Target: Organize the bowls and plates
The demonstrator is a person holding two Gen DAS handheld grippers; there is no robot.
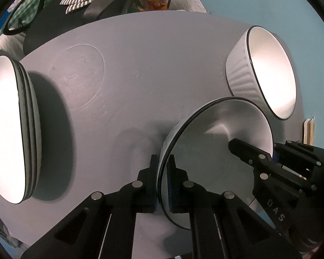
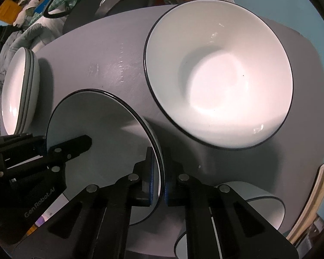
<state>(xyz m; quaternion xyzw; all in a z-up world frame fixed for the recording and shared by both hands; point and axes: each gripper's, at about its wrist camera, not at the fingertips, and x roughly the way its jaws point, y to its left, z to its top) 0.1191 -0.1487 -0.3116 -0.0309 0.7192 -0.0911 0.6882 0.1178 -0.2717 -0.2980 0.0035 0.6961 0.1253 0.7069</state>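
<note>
The rim of a white, black-edged bowl (image 1: pixel 216 142) is clamped on opposite sides by both grippers. In the left wrist view, the left gripper (image 1: pixel 162 168) is closed on the bowl's near rim, one pad outside the wall and one inside. The right gripper (image 1: pixel 267 153) is seen gripping the far rim, one finger reaching into the bowl. In the right wrist view, the right gripper (image 2: pixel 162 172) is likewise clenched on the rim, and the left gripper (image 2: pixel 45 145) is seen at the bowl's opposite edge. The held bowl sits over the grey tabletop (image 1: pixel 140 75). Just beyond the held bowl, a larger ribbed white bowl (image 1: pixel 267 71) stands on the tabletop. Well apart from the held bowl, at the tabletop's far left side, a stack of white plates (image 1: pixel 8 129) rests. Another dark-rimmed white dish (image 2: pixel 263 207) is partly seen below the right gripper.
</note>
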